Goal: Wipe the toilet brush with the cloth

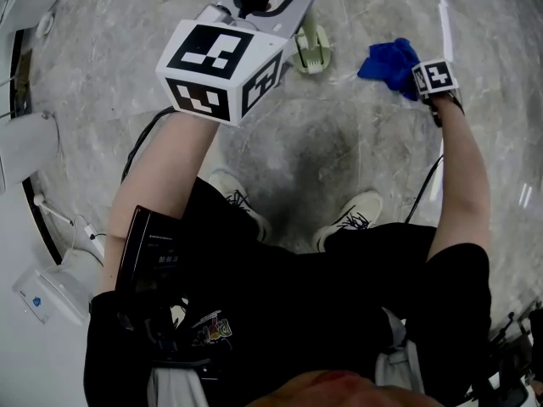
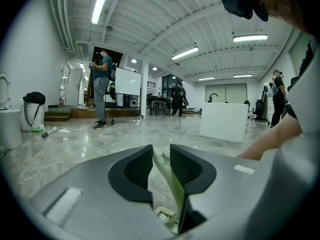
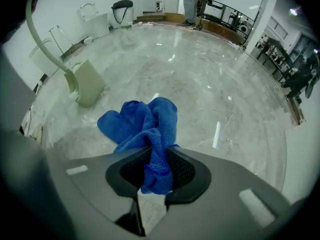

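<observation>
The left gripper point(image 2: 161, 151) is clamped on the brush's pale green handle. In the left gripper view the two black pads point(image 2: 137, 169) press the thin handle from either side, and the brush head shows just below them, at 6 o'clock. In the head view this gripper sits at about 11 o'clock, its marker cube point(image 1: 221, 70) nearest the camera. The brush point(image 1: 312, 49) hangs from its jaws with the head low over the grey marble floor point(image 1: 339, 159), at 12 o'clock from the person's shoes point(image 1: 352, 214). Whether the head touches the floor cannot be told.

The right gripper point(image 3: 156, 156) pinches the blue cloth point(image 3: 145, 124). A narrow fold is squeezed between its pads, and the rest bunches out loosely beyond the tips. In the head view the cloth lies at 3 o'clock from the brush head, near it but not touching. In the right gripper view the brush head lies at 10 o'clock from the cloth, with its handle curving up to the top left edge.

In the left gripper view a white block point(image 2: 225, 121) stands at 2 o'clock on the floor, a bin point(image 2: 32, 109) at 9 o'clock, and a person point(image 2: 101, 84) stands at 11 o'clock.
</observation>
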Available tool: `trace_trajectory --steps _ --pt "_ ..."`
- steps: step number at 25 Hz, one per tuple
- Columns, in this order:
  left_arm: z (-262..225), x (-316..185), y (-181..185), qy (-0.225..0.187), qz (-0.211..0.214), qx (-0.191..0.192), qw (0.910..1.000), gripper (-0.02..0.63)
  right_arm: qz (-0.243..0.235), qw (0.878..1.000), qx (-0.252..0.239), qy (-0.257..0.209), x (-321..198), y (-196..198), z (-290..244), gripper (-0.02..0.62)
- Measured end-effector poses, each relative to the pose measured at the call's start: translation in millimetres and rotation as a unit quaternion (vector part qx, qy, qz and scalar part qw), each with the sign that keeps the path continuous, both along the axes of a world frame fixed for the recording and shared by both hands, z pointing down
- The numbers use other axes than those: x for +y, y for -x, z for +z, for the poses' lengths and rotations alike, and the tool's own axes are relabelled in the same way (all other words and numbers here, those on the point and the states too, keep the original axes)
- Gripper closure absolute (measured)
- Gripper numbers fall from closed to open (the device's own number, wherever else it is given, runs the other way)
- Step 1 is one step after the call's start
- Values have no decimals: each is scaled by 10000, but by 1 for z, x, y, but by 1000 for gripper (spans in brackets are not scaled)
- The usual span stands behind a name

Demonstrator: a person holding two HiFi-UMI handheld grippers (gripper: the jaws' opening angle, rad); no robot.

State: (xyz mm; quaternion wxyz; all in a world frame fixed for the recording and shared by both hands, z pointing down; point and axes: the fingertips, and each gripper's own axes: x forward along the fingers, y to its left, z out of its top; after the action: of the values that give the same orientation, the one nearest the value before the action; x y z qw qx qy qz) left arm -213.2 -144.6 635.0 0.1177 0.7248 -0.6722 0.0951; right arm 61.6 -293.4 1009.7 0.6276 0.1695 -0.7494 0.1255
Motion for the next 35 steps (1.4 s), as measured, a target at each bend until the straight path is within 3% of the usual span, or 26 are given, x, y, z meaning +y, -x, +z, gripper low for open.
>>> trace_trajectory --steps 5,10,14,19,22,25,26,28,30,31,32,33,35 --pt "3 0 2 54 -6 66 10000 488 379 9987 -265 222 -1 -6 -3 500" --pt "3 -1 3 26 -16 117 9999 488 -247 9991 107 340 26 -3 10 503" --pt "2 -3 -3 15 32 99 9999 488 -878 9874 -895 964 84 64 -2 503" --pt "3 -3 -2 11 18 86 10000 488 -565 9616 -2226 1504 123 165 -36 503" --pt "4 -2 0 36 25 112 9999 488 -295 9167 -3379 2112 133 213 -93 503" --pt "4 0 0 57 57 105 9999 488 -535 8532 -4506 2571 140 242 -172 505" --pt "4 1 0 58 53 106 9999 488 -717 8254 -4878 2751 144 248 -203 505" --pt "3 1 1 50 52 122 9999 488 -1041 7571 -5622 3160 151 252 -271 505" --pt "1 0 -3 25 113 124 9999 486 -1063 6905 -6268 3449 146 249 -328 506" --pt "0 0 -6 9 159 117 9998 486 -1042 6673 -6485 3511 141 246 -348 506" --pt "-1 0 -9 1 196 98 9998 486 -1056 6538 -6606 3536 138 242 -360 508" --pt "-1 0 -11 1 222 64 9997 488 -1088 6477 -6648 3560 136 239 -365 507" --pt "1 0 -12 9 228 -9 9997 488 -1023 6461 -6584 3725 133 233 -351 507"
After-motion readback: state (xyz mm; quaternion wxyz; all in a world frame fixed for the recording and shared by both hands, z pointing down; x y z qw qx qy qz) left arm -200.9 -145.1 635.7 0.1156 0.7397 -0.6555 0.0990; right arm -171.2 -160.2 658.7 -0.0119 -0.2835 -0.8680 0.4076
